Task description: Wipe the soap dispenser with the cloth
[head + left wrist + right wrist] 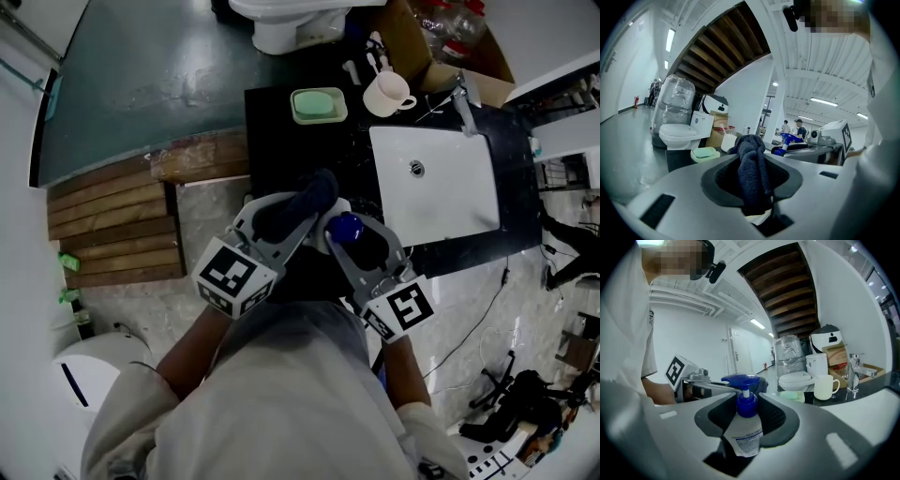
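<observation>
Wiping apparently just starting — right hand-held gripper [350, 234] clamps the soap dispenser [745, 433] aloft before the bench [272, 141], left hand-held gripper [300, 216] pinches the cloth [753, 180] beside its pump — body not yet visibly wiped.

The left gripper [298, 208] and right gripper [352, 232] hung side by side over the front of the black countertop [281, 141]. The dark blue knitted cloth [305, 199] and the blue-pumped white plastic soap dispenser [343, 226] left hardly a gap between them. Ahead, bare counter lay open up to the pale green soap dish [319, 105]. The white rectangular sink basin [445, 197] stood open at the right. A cream ceramic mug [386, 94] and chrome faucet [462, 105] lined its far side.
</observation>
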The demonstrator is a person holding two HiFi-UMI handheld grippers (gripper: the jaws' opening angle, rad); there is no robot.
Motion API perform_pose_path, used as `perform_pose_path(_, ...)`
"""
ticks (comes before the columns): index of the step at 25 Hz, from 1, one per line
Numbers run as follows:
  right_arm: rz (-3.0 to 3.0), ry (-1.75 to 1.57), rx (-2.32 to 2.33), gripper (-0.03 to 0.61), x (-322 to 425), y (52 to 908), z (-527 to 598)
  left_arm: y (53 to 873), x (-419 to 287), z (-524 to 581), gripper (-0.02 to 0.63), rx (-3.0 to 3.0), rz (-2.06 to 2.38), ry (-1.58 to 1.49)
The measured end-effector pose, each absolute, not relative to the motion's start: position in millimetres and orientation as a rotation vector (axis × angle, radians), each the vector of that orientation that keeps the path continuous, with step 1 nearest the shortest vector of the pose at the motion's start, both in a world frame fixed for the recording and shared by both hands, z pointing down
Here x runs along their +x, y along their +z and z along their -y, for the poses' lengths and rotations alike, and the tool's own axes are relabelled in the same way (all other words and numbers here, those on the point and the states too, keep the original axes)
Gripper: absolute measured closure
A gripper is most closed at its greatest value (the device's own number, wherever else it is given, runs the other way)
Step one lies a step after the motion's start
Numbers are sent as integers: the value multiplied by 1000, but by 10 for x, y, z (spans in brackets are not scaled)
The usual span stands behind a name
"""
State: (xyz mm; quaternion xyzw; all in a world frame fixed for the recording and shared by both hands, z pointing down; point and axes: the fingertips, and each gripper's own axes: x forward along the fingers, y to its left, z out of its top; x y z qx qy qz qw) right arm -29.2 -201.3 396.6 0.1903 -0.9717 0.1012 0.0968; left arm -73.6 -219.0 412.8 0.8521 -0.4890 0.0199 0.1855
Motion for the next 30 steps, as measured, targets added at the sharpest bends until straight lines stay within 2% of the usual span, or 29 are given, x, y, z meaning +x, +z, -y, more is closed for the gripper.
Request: perform_pose_path(30,2878,313,561,443,-290,3964,2020,4649,-818,2134,500,2293,1357,171)
